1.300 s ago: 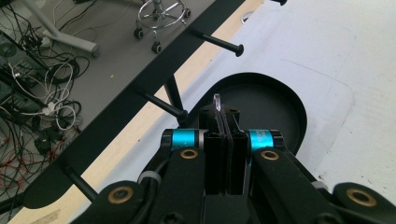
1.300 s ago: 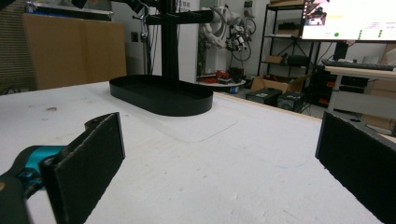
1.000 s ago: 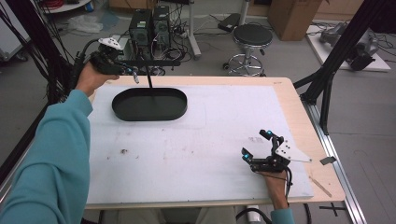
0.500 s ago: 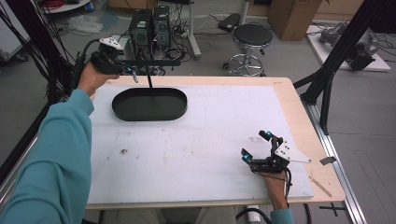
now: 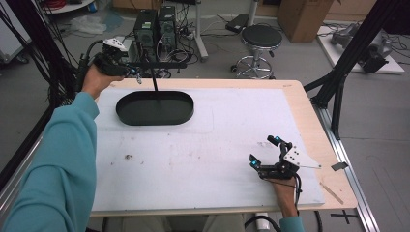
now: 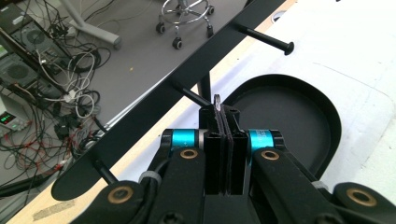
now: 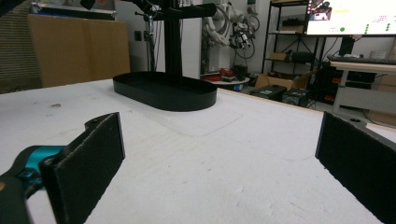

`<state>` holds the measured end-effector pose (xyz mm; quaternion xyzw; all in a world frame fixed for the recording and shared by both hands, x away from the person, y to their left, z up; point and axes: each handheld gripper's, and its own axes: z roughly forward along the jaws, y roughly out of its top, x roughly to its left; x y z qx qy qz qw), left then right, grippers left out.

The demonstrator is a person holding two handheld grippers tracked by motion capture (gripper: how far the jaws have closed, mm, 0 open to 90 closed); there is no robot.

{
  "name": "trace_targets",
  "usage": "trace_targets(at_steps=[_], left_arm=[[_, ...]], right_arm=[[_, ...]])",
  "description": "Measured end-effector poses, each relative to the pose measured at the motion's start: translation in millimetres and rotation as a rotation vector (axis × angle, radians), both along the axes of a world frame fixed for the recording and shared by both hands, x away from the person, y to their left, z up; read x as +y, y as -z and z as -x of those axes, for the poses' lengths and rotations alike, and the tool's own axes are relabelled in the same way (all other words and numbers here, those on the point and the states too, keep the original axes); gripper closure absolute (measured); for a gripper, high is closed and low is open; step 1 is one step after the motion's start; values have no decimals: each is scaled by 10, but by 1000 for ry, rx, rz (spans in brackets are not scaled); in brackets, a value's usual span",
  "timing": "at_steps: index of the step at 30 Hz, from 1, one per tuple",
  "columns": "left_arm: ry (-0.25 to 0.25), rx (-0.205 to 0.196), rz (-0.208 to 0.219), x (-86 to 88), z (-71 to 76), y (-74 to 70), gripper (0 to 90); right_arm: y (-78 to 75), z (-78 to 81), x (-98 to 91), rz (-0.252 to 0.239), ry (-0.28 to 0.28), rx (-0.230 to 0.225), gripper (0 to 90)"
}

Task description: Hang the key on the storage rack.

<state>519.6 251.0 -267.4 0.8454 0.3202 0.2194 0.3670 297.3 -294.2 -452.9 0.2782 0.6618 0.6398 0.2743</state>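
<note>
While our left gripper fingers are pinching a small ring beside the stand, it could slip off; our right gripper fingers are spreading wide.

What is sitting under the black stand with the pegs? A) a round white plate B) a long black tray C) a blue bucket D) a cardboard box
B: the stand's post rises out of a long black tray with rounded ends, which lies on the white table top; the right gripper view shows the same tray from the side.
</note>
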Motion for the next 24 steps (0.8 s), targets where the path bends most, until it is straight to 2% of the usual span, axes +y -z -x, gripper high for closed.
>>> trace_targets(at_steps=[3,6,9,10,11,13,15,17,19,20,22,24], left_arm=[[-8,-7,3,-4,-8,3,884],[-39,-26,3,-26,-13,9,875],[-60,-67,25,-33,-17,-6,747],[-74,-94,11,-38,-13,-13,701],[-87,-107,3,-36,-12,-18,632],[-108,-123,9,-17,-6,-24,568],[-102,-137,41,7,-6,-30,486],[-139,-154,58,-4,2,-40,327],[-117,-163,75,-8,21,-49,207],[-94,-182,109,-9,48,-45,149],[-85,-210,186,-3,120,-32,33],[-68,-224,244,6,216,-9,17]], right_arm=[[0,0,0,-1,-1,0,7],[-1,4,-1,-4,-1,3,6],[2,5,-1,-2,-2,2,6],[2,4,0,-2,-1,2,6],[3,3,0,-1,-2,0,6],[4,6,1,-1,-4,2,6],[5,8,2,-4,-4,3,6],[8,6,2,-5,-5,1,7],[12,-1,-1,-5,-1,0,7],[13,-5,-2,-4,-3,1,6],[18,0,1,-6,-1,13,6],[27,2,-2,-6,3,13,6]])
